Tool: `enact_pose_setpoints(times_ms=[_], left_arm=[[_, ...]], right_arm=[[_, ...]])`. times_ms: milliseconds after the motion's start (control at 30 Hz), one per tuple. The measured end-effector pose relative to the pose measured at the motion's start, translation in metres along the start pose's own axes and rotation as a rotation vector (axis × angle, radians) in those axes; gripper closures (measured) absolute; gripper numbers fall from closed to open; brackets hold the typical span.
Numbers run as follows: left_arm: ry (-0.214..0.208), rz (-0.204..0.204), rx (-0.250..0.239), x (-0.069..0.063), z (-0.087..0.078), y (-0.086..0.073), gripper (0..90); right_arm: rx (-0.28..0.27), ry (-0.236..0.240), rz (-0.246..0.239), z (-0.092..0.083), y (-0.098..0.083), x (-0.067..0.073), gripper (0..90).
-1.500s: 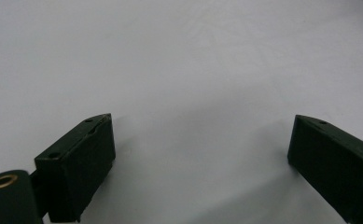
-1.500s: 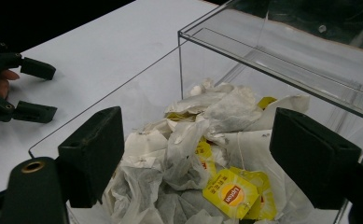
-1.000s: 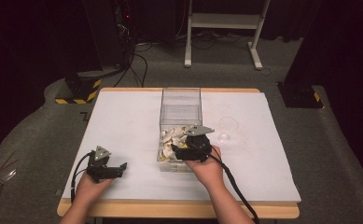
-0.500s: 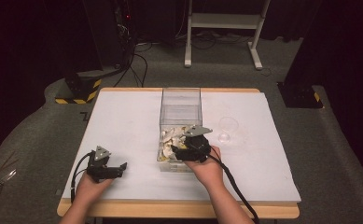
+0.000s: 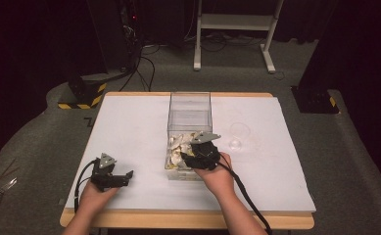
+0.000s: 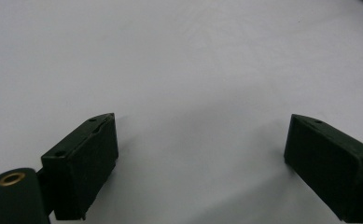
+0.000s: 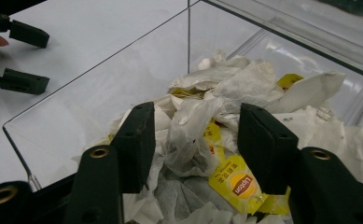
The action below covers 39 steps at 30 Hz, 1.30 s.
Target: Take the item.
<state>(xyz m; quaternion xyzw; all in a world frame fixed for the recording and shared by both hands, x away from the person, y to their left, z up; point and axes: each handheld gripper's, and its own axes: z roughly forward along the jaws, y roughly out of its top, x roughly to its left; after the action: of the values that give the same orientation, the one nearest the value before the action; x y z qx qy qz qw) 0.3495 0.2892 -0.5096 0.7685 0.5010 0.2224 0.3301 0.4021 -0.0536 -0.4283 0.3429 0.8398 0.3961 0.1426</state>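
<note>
A clear plastic box (image 5: 189,105) stands in the middle of the white table, its near end heaped with white tea bags (image 5: 178,144). My right gripper (image 5: 185,157) reaches into that near end from the right. In the right gripper view its jaws have just been closing around a crumpled tea bag (image 7: 188,135), with small gaps still showing on both sides of it, so my right gripper (image 7: 195,121) is open. A yellow Lipton tag (image 7: 237,184) lies just below. My left gripper (image 5: 127,175) rests low over bare table at the front left, open (image 6: 200,140) with nothing between its jaws.
The box's clear wall (image 7: 100,88) stands between the right jaws and the left gripper (image 7: 25,56). A small clear round cup (image 5: 239,132) sits right of the box. White covering (image 5: 129,127) spreads over the table. A metal stand (image 5: 232,29) and striped base (image 5: 83,95) lie beyond the far edge.
</note>
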Motion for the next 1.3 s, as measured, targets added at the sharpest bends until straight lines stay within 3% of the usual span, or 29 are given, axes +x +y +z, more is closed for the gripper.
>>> enact_pose_setpoints(times_ms=[367, 500, 800, 1233, 1300], left_arm=[[0.002, 0.004, -0.001, 0.000, 0.000, 0.000, 10.0], [0.001, 0.002, -0.001, 0.000, 0.000, 0.000, 10.0], [0.000, 0.000, 0.000, 0.000, 0.000, 0.000, 9.9], [0.003, 0.004, -0.002, 0.000, 0.000, 0.000, 10.1], [0.002, 0.004, -0.002, 0.000, 0.000, 0.000, 10.1]], right_arm=[[0.065, 0.035, 0.005, 0.005, 0.003, -0.004, 58.6], [0.088, 0.026, -0.025, 0.007, 0.005, -0.004, 61.8], [0.134, 0.024, -0.028, 0.012, 0.004, -0.006, 70.2], [0.167, 0.052, -0.028, 0.017, 0.007, -0.007, 72.6], [0.171, 0.048, -0.026, 0.017, 0.007, -0.007, 76.5]])
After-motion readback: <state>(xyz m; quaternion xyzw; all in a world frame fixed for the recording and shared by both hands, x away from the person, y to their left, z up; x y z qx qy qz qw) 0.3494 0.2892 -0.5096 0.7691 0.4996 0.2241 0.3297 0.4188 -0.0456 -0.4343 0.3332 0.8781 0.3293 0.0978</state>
